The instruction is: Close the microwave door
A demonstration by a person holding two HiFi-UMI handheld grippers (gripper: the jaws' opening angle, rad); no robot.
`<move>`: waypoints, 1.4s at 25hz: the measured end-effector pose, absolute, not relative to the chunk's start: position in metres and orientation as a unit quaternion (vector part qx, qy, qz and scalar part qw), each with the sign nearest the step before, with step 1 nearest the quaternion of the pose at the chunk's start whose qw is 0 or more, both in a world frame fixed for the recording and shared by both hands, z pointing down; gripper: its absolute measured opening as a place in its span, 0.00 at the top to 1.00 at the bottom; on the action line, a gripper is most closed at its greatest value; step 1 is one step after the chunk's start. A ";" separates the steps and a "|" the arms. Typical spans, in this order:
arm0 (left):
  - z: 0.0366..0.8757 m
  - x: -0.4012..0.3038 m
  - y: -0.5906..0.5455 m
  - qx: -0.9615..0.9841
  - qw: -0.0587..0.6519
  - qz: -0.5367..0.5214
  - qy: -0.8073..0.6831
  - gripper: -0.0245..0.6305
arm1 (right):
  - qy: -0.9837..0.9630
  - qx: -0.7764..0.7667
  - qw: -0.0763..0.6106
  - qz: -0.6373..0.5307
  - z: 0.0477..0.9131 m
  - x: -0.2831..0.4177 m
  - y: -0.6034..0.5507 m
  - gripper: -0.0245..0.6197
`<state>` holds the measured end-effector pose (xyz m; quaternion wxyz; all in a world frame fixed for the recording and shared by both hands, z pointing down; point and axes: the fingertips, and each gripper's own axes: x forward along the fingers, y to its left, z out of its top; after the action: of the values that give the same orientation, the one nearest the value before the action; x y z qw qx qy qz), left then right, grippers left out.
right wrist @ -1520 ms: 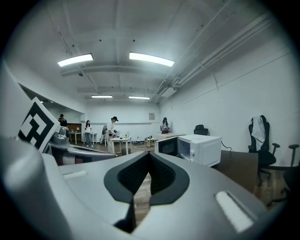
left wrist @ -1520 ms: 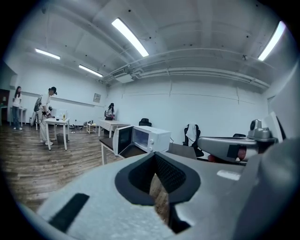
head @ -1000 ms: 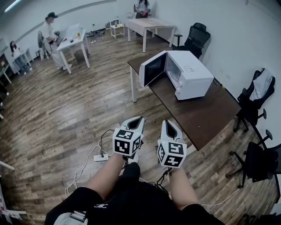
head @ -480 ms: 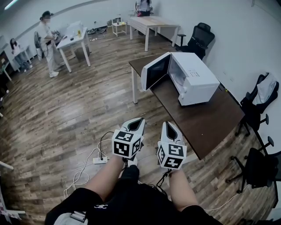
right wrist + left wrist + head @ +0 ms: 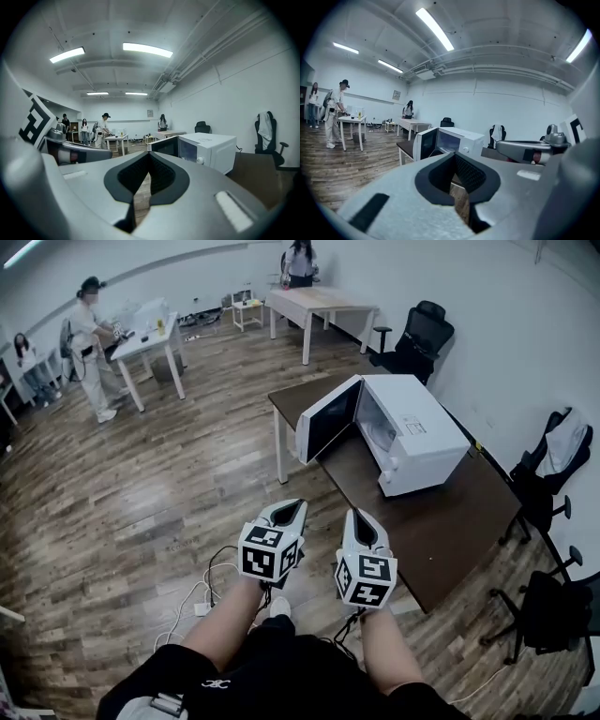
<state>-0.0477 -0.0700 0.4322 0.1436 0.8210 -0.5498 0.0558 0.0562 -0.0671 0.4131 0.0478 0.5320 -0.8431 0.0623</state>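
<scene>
The left gripper (image 5: 289, 508) and the right gripper (image 5: 360, 517) are held side by side, low in front of the person, and both point ahead; in the left gripper view the jaws are clenched tip to tip and nothing is between them; in the right gripper view the jaws are also pressed together and empty.

The microwave (image 5: 412, 432) stands ahead of both grippers, a little to the right of the right gripper and well apart from it; it sits on a dark brown table (image 5: 441, 517), whose near edge lies close in front of the right gripper and to its right. The microwave door (image 5: 328, 418) is swung wide open on the left side of the oven, so its dark window faces the grippers and the white inside of the oven is seen to the right of it; no gripper touches the door.

Beyond the microwave, farther ahead of the right gripper, is a black office chair (image 5: 417, 334). Far ahead and to the left of the left gripper a person (image 5: 89, 348) stands beside a white desk (image 5: 141, 338). On the wooden floor (image 5: 141, 493), below and left of the left gripper, lies a white power strip (image 5: 202, 608) with cables.
</scene>
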 end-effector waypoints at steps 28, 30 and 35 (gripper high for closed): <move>0.440 -0.128 -0.238 0.847 0.159 0.071 -0.503 0.95 | -0.815 0.572 0.063 0.072 0.419 -0.017 -0.223 0.95; 0.444 -0.126 -0.240 0.848 0.159 0.075 -0.500 0.95 | -0.813 0.574 0.064 0.075 0.422 -0.017 -0.225 0.95; 0.455 -0.122 -0.249 0.847 0.157 0.093 -0.500 0.95 | -0.811 0.576 0.064 0.081 0.427 -0.011 -0.231 0.95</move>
<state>-0.1223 -0.2488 0.4553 0.1573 0.8465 -0.5001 0.0925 -0.0112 -0.2315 0.4275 0.0639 0.5764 -0.8107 0.0805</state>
